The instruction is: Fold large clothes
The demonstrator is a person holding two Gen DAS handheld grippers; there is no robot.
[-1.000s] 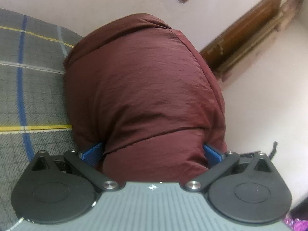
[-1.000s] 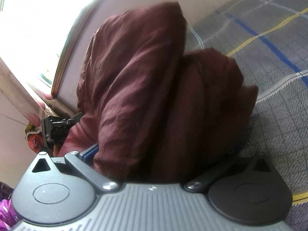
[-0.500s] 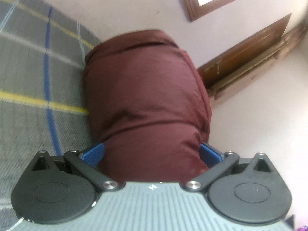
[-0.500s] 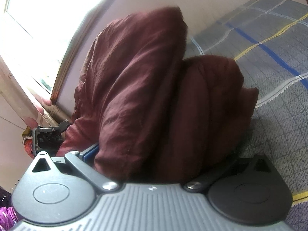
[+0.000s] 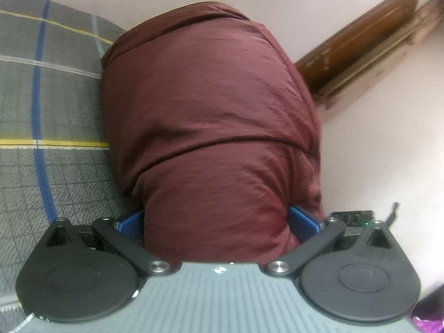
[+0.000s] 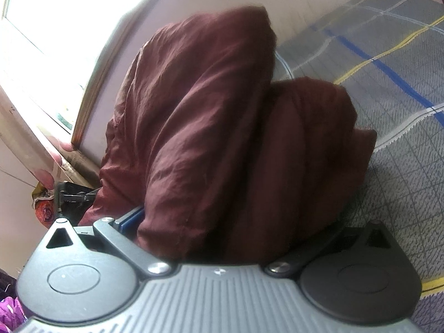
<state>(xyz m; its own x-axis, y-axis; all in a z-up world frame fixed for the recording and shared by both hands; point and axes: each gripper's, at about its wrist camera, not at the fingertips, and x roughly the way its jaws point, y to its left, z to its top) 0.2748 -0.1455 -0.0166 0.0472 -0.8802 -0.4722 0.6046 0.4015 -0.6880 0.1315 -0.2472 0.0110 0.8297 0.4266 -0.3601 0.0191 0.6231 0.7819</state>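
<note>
The left gripper (image 5: 216,222) is clenched on a thick bundle of the maroon garment (image 5: 211,116); its two blue pads (image 5: 302,220) press the cloth from both sides, and the cloth fills the whole gap between them. The grey body of the tool shows only a small white mark in its middle, and no writing can be read on it. From the pads the garment rises forward as one wide, smooth, slightly wrinkled mass. At its left lies the grey checked bedcover (image 5: 50,105) (with blue, yellow and white lines), and this side is open. At its right are a pale wall and a brown wooden frame (image 5: 360,41).

The right gripper (image 6: 222,222) also grasps the same maroon garment (image 6: 194,125). One blue pad (image 6: 130,217) is visible at the left, tight against the cloth; the other is covered by fabric, so its contact probably is the same but I cannot see it. Here the cloth stands in two folded humps, the lower one resting on the bedcover (image 6: 402,166), which stretches free to the right. At the left are a bright window (image 6: 41,41) and the other gripper's dark frame (image 6: 72,194), near the garment's edge.
</note>
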